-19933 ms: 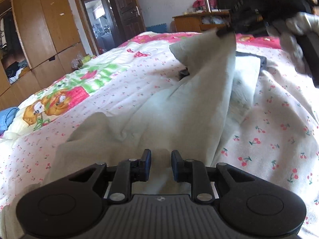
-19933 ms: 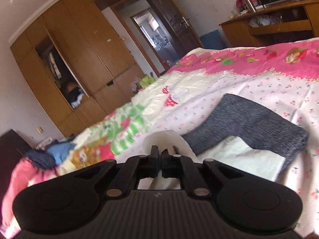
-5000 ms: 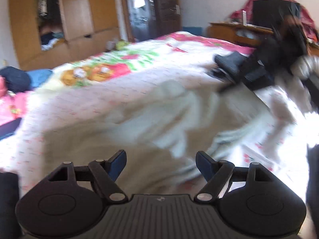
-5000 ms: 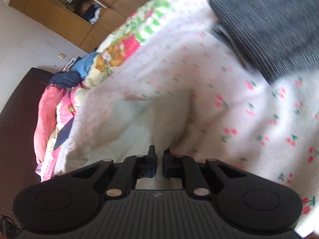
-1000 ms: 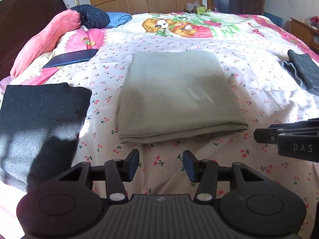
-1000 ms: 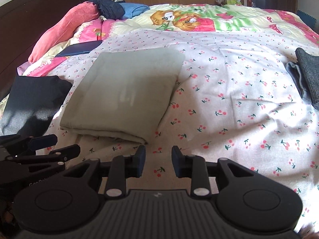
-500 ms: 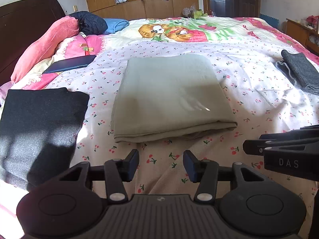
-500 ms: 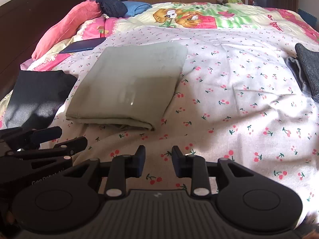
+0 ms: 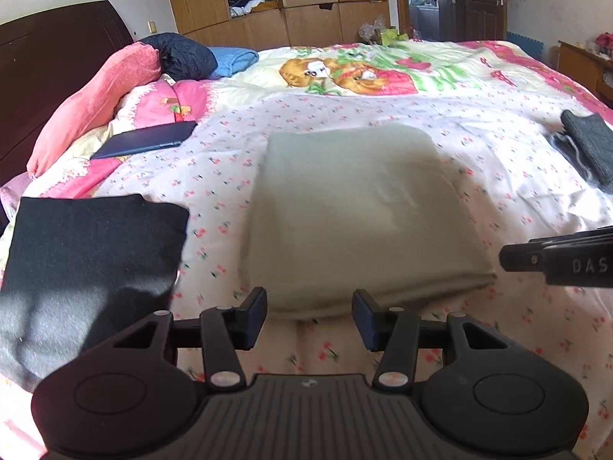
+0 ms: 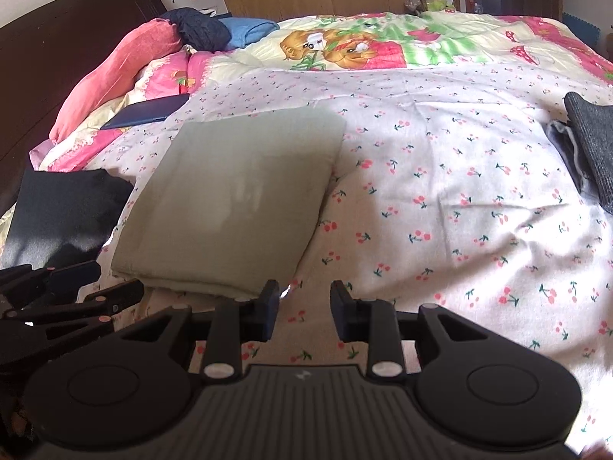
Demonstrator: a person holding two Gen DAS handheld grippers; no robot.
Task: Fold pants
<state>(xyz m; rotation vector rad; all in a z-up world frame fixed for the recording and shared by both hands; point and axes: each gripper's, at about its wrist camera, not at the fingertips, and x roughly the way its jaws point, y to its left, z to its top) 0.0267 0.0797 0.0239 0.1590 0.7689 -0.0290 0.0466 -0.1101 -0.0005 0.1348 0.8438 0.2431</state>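
Pants (image 9: 360,218) nearer left gripper (image 9: 309,316)

A dark grey folded garment (image 9: 590,149) runs off the right edge in both views. A black folded cloth (image 9: 88,253) is cut by the left edge. The right claw (image 9: 509,257) enters the left view only partly, its lettering clipped. Wardrobe shelf contents (image 9: 249,0) are too small to identify.

Sage-green pants (image 9: 356,207); cherry-print white quilt (image 10: 440,199).
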